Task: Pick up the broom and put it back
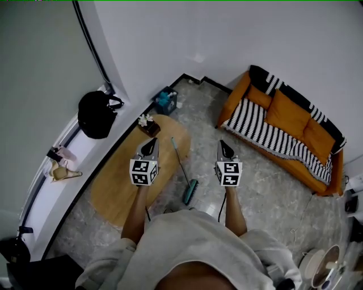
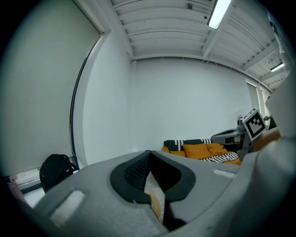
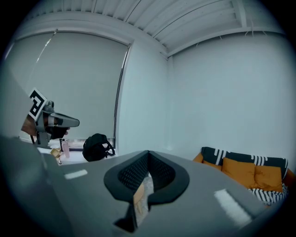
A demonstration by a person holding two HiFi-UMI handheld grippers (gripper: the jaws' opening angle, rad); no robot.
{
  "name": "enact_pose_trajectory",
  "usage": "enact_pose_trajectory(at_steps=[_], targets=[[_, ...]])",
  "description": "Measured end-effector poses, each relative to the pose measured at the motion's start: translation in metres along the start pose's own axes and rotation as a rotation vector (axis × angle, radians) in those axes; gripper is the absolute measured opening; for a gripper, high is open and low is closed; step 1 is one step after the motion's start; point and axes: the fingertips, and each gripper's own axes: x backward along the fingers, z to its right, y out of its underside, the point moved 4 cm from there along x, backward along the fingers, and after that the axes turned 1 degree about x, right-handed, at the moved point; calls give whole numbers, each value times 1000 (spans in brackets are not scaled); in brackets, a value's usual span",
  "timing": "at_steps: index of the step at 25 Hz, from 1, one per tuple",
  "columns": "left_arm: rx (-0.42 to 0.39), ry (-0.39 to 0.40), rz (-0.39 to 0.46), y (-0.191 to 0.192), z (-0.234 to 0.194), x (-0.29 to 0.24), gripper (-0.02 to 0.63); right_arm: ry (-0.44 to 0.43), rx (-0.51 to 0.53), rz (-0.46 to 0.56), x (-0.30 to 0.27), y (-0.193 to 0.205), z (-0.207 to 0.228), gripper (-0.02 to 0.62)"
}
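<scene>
Left tool [image 1: 151, 141] and right tool [image 1: 222, 143] flank a thin-handled, teal-headed broom [image 1: 190, 192].

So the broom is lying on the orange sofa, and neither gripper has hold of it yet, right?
Not on the sofa. The head view shows the broom with its brush head on the floor, beside the wooden table, apart from the orange sofa. The left gripper and right gripper are both shut, empty.

Soft, even light (ceiling tube [image 2: 219, 14] glowing); fisheye edges darken, bend.
</scene>
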Motion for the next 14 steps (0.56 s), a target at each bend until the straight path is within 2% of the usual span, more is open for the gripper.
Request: enact_pose_trajectory(at_steps=[14], targets=[[-3, 12, -8, 3, -3, 1, -4, -3, 9, 2, -4, -1, -9, 0]])
